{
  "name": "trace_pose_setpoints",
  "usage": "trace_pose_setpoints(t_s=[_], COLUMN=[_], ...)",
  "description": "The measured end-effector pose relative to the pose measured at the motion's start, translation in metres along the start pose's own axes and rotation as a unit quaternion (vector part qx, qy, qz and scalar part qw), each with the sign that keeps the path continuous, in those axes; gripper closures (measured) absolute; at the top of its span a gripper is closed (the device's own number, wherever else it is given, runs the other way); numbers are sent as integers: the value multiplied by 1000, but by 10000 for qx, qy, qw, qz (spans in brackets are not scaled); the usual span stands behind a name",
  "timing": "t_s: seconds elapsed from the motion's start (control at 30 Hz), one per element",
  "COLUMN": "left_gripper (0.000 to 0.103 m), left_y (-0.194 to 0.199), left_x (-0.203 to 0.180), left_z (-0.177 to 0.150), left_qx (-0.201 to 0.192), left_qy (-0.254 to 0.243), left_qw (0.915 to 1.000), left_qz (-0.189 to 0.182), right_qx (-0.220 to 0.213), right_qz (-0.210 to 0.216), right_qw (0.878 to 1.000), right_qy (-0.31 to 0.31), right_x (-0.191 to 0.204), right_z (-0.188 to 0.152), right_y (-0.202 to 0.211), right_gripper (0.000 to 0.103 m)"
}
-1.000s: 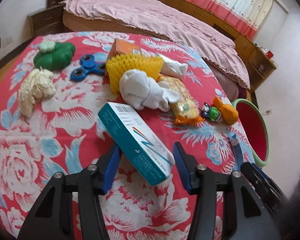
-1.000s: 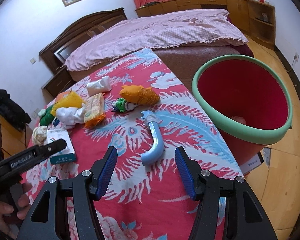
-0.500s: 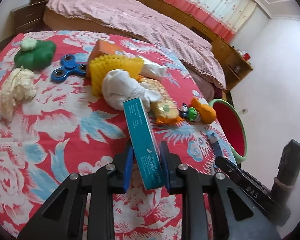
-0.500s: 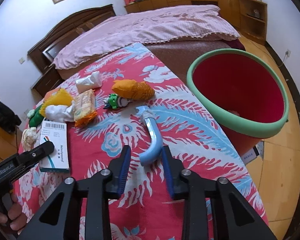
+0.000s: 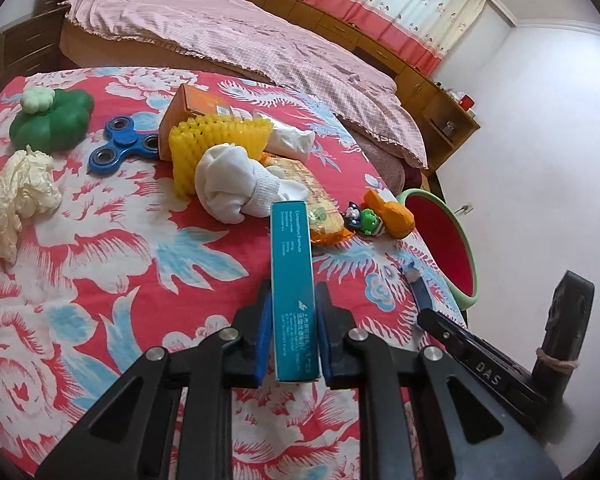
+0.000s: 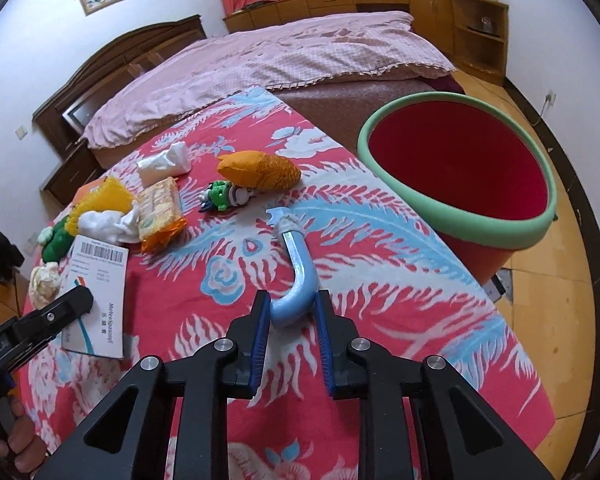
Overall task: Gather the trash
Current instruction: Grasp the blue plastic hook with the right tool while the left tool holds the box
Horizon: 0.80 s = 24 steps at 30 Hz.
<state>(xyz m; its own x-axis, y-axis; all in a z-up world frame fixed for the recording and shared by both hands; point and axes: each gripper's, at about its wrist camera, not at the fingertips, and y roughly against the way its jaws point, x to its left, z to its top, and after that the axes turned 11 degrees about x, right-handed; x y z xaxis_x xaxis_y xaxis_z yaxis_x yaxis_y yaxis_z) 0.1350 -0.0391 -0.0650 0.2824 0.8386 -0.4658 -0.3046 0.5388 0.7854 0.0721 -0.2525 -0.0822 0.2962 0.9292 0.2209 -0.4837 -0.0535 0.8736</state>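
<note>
My left gripper (image 5: 293, 312) is shut on a teal medicine box (image 5: 292, 276), held on edge just above the red flowered tablecloth (image 5: 100, 280); the box also shows in the right wrist view (image 6: 96, 292). My right gripper (image 6: 290, 316) is shut on the curved end of a light blue handle (image 6: 296, 272) that lies on the cloth. A red bin with a green rim (image 6: 460, 164) stands on the floor past the table's right edge; it also shows in the left wrist view (image 5: 448, 248).
On the table lie a white sock bundle (image 5: 236, 180), yellow foam net (image 5: 216, 140), orange box (image 5: 192, 108), snack packet (image 6: 160, 208), white tissue (image 6: 164, 164), orange plush (image 6: 260, 170), small green figure (image 6: 224, 196), blue spinner (image 5: 124, 146), green toy (image 5: 52, 120), cream toy (image 5: 20, 196). A bed (image 6: 280, 56) stands behind.
Both grippers have gone from open to shut: the left on the teal box, now turned on edge, the right on the blue handle's curved end.
</note>
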Motion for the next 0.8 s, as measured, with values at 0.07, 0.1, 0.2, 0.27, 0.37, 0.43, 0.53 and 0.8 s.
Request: trace_pose_setpoints(t_s=[0.07,0.1,0.2,0.27,0.37,0.43,0.53,0.8], left_gripper=[84,84,84,84,84,84,84,84], left_y=[1,3,8,15,26,33,39,45], left_x=[0,0,-3,-5,-10,-13,-17,-41], left_z=[-1,-2,-5,-6,-8,-9,-11,-11], left_qx=[-14,-30,-98,-198,-370,-458,-534,-606], left_qy=[69,93,129,139,160,185,213,131], left_qw=[10000,9999,9999,9997,9992,9987,9982,9980], left_qz=[-24,-31,-9,13,77,111,144,143], right_qx=[-12,-39,-133,-159,-191,-225,-287,-535], right_qz=[56,84,130,183,298,386,518,741], right_qw=[10000,10000,9998,9997,9993,9988,9979,9954], right_qy=[11,37,65,76,121,181,263,274], right_x=[-1,-2,-4,-5,-5,-4,-4,-18], right_z=[-2,-3,-4,-4,-3,-3,-3,0], right_y=[4,8,16,19,24,28,35,51], right_gripper=[81,81,81,81,81,81,82,82])
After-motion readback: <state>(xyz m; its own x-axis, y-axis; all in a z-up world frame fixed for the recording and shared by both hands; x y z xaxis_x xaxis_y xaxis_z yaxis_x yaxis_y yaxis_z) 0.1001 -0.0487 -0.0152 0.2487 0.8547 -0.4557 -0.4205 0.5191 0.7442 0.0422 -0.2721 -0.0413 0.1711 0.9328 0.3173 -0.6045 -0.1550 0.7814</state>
